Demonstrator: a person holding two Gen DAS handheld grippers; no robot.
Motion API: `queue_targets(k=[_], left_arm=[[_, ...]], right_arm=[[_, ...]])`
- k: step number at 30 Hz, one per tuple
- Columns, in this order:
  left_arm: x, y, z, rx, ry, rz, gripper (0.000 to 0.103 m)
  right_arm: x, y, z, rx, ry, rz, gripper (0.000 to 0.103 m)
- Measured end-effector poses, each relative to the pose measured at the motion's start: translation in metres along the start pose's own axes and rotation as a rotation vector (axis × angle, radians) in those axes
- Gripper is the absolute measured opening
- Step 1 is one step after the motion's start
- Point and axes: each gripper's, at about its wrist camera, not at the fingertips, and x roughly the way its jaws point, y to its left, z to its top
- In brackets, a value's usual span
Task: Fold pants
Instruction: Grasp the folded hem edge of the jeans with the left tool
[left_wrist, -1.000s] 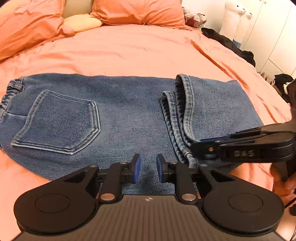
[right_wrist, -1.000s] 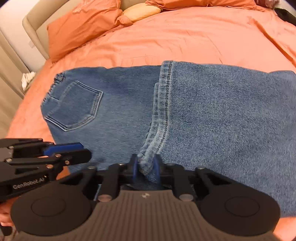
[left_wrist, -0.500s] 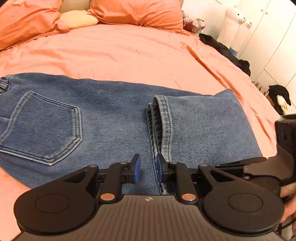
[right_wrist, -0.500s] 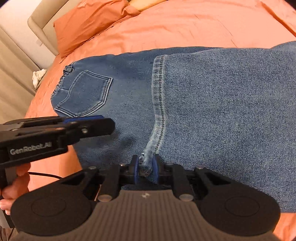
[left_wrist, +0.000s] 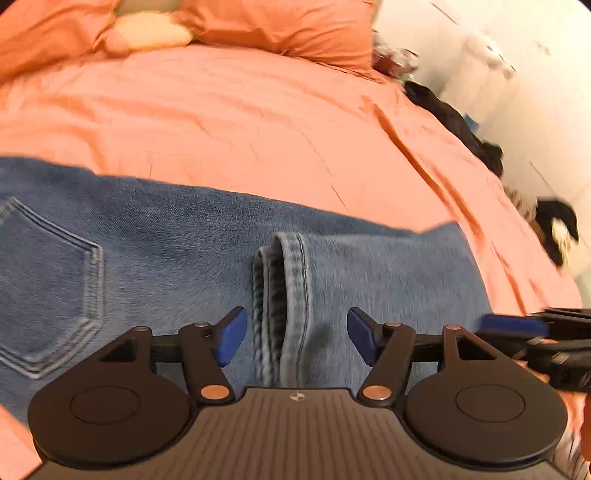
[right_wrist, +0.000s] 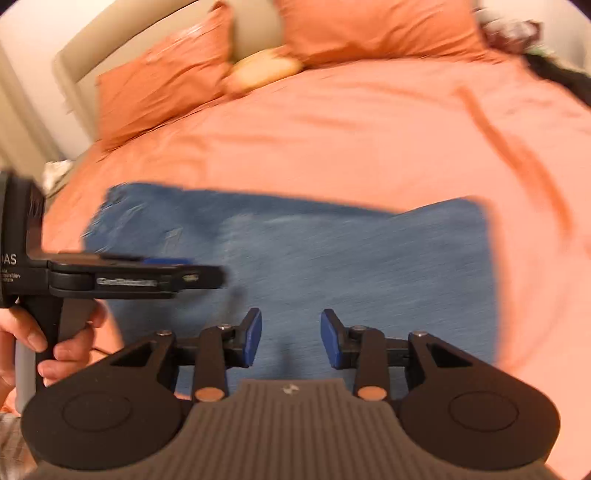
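The jeans are lying flat on the orange bedspread, folded over so that the leg hems are resting on top of the thigh part, just right of the back pocket in my left view. I am holding my left gripper over those hems with its blue pads spread well apart, having just opened; the stacked hem edges are lying between them, but neither pad is pressing the cloth. My right gripper is hovering above the near edge of the folded denim, its jaws having just parted too, with nothing pinched between them. The right view is smeared, so the seams there are unreadable. My left hand is wrapping the handle of the left gripper at that view's left edge. Orange pillows are sitting at the head of the bed.
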Motion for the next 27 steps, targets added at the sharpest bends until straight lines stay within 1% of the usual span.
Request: queue_targets(k=[1,2,3,5,7,8,10,12,14,16,17,19,21,25,26,27], left_arm=[[0.006,0.002,0.003,-0.031,0.006,-0.011,0.073],[0.012,0.004,0.005,-0.061,0.009,-0.018,0.073],[0.017,0.005,0.008,-0.082,0.009,-0.019,0.073],[0.026,0.006,0.012,-0.1,0.005,-0.001,0.071],[0.034,0.006,0.015,-0.111,0.029,0.008,0.054],[0.038,0.006,0.016,-0.117,0.047,0.019,0.051],[0.044,0.003,0.017,-0.093,0.065,0.053,0.047],[0.051,0.001,0.018,-0.077,0.091,0.089,0.038],[0.058,0.0,0.018,-0.055,0.114,0.127,0.034],[0.062,0.002,0.016,-0.041,0.12,0.132,0.034],[0.064,0.004,0.016,-0.037,0.124,0.13,0.035],[0.068,0.006,0.018,-0.049,0.133,0.126,0.036],[0.069,0.009,0.019,-0.063,0.138,0.125,0.037],[0.064,0.009,0.022,-0.071,0.146,0.128,0.043],[0.061,0.009,0.023,-0.085,0.147,0.119,0.045],[0.055,0.011,0.023,-0.098,0.143,0.112,0.052]], right_arm=[[-0.005,-0.015,0.004,-0.002,-0.011,-0.039,0.03],[-0.01,-0.031,0.008,0.001,-0.023,-0.072,0.025],[-0.012,-0.045,0.013,0.012,-0.031,-0.101,0.022],[-0.011,-0.07,0.023,0.045,-0.047,-0.12,0.018],[-0.002,-0.086,0.033,0.06,-0.049,-0.127,0.016],[0.004,-0.089,0.036,0.051,-0.046,-0.125,0.016],[0.019,-0.095,0.04,0.031,-0.029,-0.109,0.014],[0.042,-0.098,0.043,0.035,0.009,-0.099,0.012],[0.068,-0.098,0.045,0.028,0.039,-0.11,0.012],[0.09,-0.103,0.042,0.026,0.08,-0.119,0.01],[0.1,-0.107,0.038,0.032,0.098,-0.127,0.007],[0.109,-0.109,0.032,0.036,0.089,-0.13,0.006],[0.106,-0.105,0.033,0.016,0.086,-0.142,0.006],[0.096,-0.106,0.036,0.031,0.089,-0.138,0.006],[0.09,-0.105,0.038,0.032,0.084,-0.139,0.006],[0.083,-0.104,0.039,0.029,0.074,-0.138,0.011]])
